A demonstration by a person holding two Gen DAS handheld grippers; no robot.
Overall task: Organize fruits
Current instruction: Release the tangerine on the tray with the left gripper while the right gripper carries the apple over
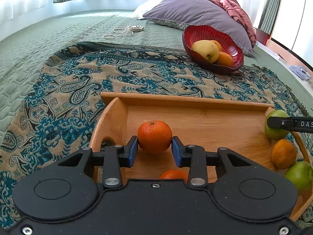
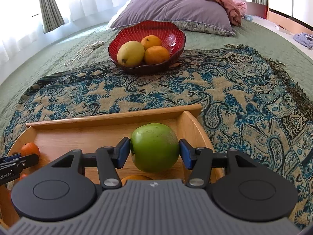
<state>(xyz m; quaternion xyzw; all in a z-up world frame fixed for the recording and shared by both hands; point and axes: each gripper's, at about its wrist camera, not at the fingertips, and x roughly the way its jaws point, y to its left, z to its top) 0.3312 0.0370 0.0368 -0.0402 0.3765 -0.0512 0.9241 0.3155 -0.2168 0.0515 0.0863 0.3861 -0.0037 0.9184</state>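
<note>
A wooden tray point(image 1: 195, 121) lies on a paisley cloth, also in the right wrist view point(image 2: 88, 133). My left gripper point(image 1: 155, 150) is shut on an orange point(image 1: 155, 137) over the tray's left part. My right gripper point(image 2: 155, 152) is shut on a green apple point(image 2: 154, 148) at the tray's right end; that apple and a finger of the right gripper show in the left wrist view point(image 1: 275, 125). Another orange point(image 1: 283, 153) and a second green apple point(image 1: 300, 174) lie in the tray. A red bowl point(image 2: 172, 33) behind it holds a yellow mango point(image 2: 130, 53) and two oranges.
The paisley cloth point(image 2: 225, 90) covers a green quilted bed. A purple pillow point(image 2: 172, 5) and a pink blanket lie behind the bowl. A white cord with a small device point(image 1: 125, 30) lies on the quilt. Another orange point(image 1: 174, 174) sits under my left gripper.
</note>
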